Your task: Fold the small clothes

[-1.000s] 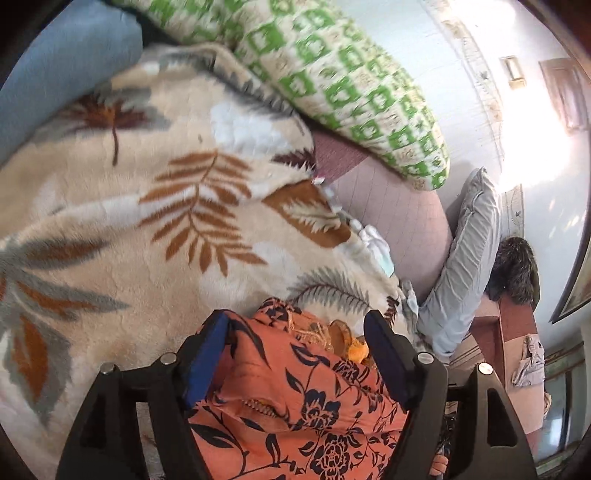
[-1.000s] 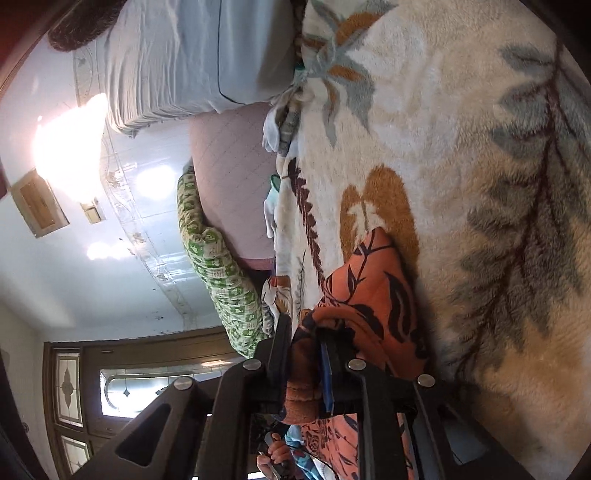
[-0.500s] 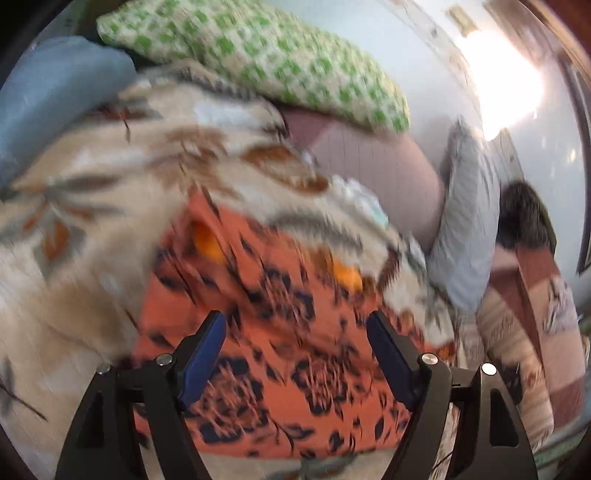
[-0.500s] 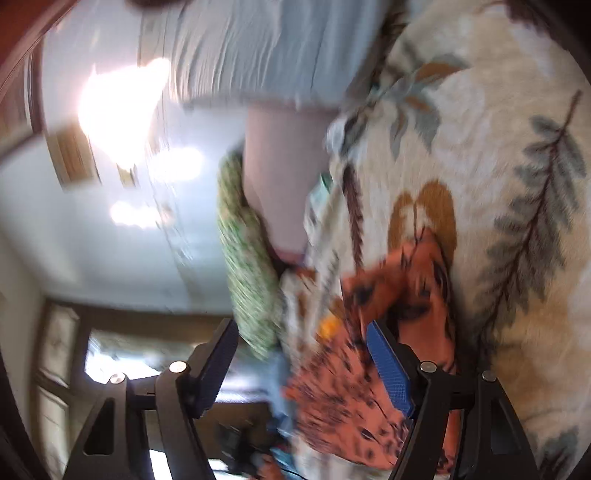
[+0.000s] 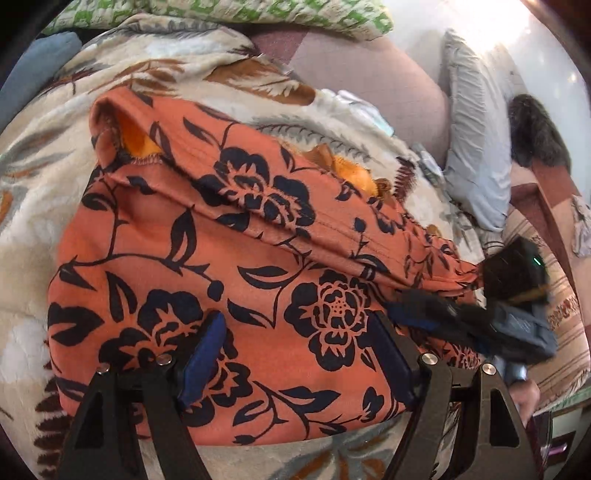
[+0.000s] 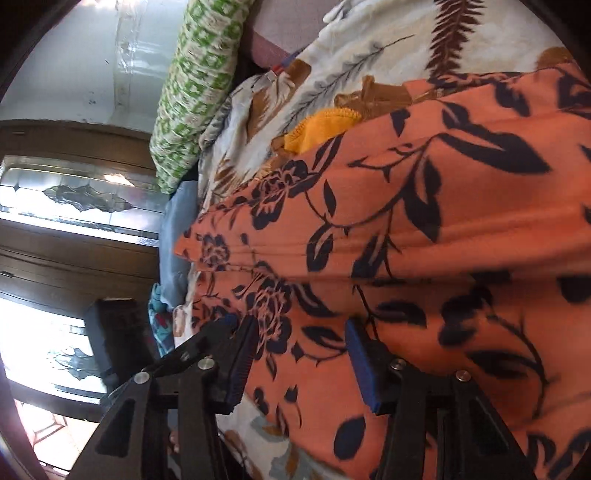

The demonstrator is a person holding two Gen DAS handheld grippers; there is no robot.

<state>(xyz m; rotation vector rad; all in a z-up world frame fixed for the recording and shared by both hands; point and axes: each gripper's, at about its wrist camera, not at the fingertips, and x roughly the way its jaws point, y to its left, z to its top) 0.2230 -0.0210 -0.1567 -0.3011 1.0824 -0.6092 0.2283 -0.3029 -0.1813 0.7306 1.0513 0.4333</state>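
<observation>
An orange garment point(image 5: 236, 258) with a black flower print lies spread on the leaf-patterned blanket point(image 5: 44, 155) covering the bed, one edge folded over along its top, a bit of yellow cloth point(image 5: 351, 173) peeking out beneath. The left claw point(image 5: 295, 350) hangs over the near part of the garment with its fingers wide apart, nothing caught between the blue pads point(image 5: 201, 354). The right claw point(image 6: 299, 365) is over the same garment from the other side; its fingers are closing, cloth showing in the gap beneath them, the pads not pressing on it. In the left view, the right claw shows at the garment's right edge. A green-patterned pillow point(image 5: 258, 11) lies beyond the blanket
</observation>
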